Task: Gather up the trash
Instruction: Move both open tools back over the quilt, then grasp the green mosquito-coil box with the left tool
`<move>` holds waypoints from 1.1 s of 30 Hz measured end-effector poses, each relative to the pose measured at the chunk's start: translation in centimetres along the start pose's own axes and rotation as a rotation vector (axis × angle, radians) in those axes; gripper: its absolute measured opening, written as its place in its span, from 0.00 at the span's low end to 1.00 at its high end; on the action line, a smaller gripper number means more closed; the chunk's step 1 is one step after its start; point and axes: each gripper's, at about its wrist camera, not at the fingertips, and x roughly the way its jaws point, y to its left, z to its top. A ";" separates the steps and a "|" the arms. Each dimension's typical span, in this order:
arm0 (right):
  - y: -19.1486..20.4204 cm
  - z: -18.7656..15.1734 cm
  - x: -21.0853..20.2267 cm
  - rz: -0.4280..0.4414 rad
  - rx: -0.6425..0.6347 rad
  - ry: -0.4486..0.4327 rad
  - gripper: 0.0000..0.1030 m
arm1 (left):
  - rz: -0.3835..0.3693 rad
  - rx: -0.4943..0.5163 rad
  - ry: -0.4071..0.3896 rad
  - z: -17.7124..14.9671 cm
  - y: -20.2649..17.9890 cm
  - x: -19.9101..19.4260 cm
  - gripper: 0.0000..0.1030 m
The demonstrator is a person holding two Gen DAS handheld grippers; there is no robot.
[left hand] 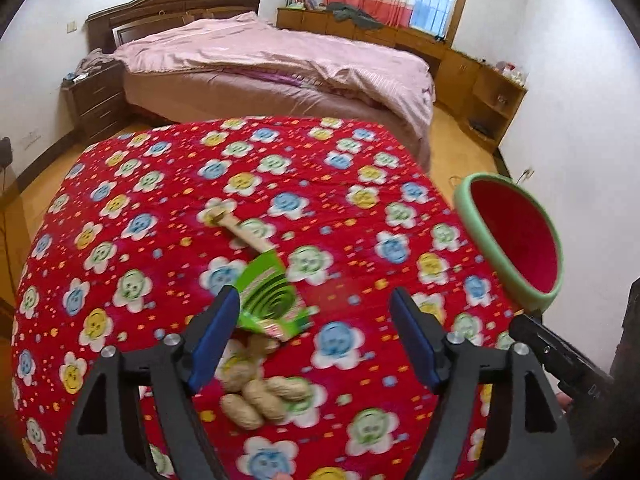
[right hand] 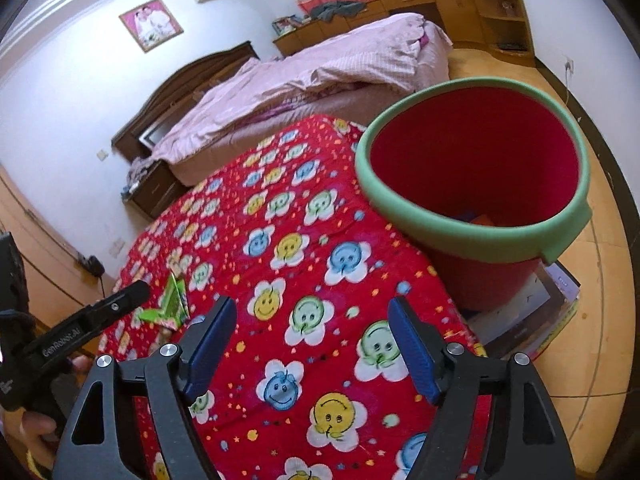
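Note:
A green mosquito-coil box (left hand: 272,300) lies on the red flower-print cloth (left hand: 160,200), just beyond the left finger of my open left gripper (left hand: 316,294). Several peanuts in shell (left hand: 260,396) lie low between its jaws, untouched. A pale paper strip (left hand: 236,226) lies further back. A red bin with a green rim (right hand: 472,236) stands at the cloth's right edge, with orange and blue scraps (right hand: 480,218) at its bottom. My right gripper (right hand: 313,303) hangs open over bare cloth, left of the bin, holding nothing. The green box (right hand: 172,304) also shows far left.
A bed with a pink cover (left hand: 280,64) stands behind the table, with a dark nightstand (left hand: 96,96) to its left and wooden cabinets (left hand: 460,60) along the right wall. A stack of books and papers (right hand: 532,312) lies on the floor by the bin.

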 end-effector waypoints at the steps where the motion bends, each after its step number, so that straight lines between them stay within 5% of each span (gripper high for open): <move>1: 0.1 -0.1 0.4 -0.005 -0.003 0.010 0.77 | 0.013 0.007 0.008 -0.1 0.3 0.2 0.79; 16: 0.3 -0.9 2.0 -0.024 -0.025 0.044 0.77 | 0.084 0.114 0.097 -1.3 1.0 4.9 0.81; 23: 0.6 -0.8 2.4 -0.033 -0.045 0.046 0.77 | 0.080 0.071 0.102 -1.2 2.3 6.5 0.81; 29: 0.8 -0.8 2.5 -0.042 -0.050 0.046 0.77 | 0.073 0.085 0.074 -1.1 2.2 6.3 0.64; 33: 1.0 -0.8 2.7 -0.046 -0.052 0.049 0.77 | 0.049 0.054 0.069 -0.8 2.7 5.9 0.63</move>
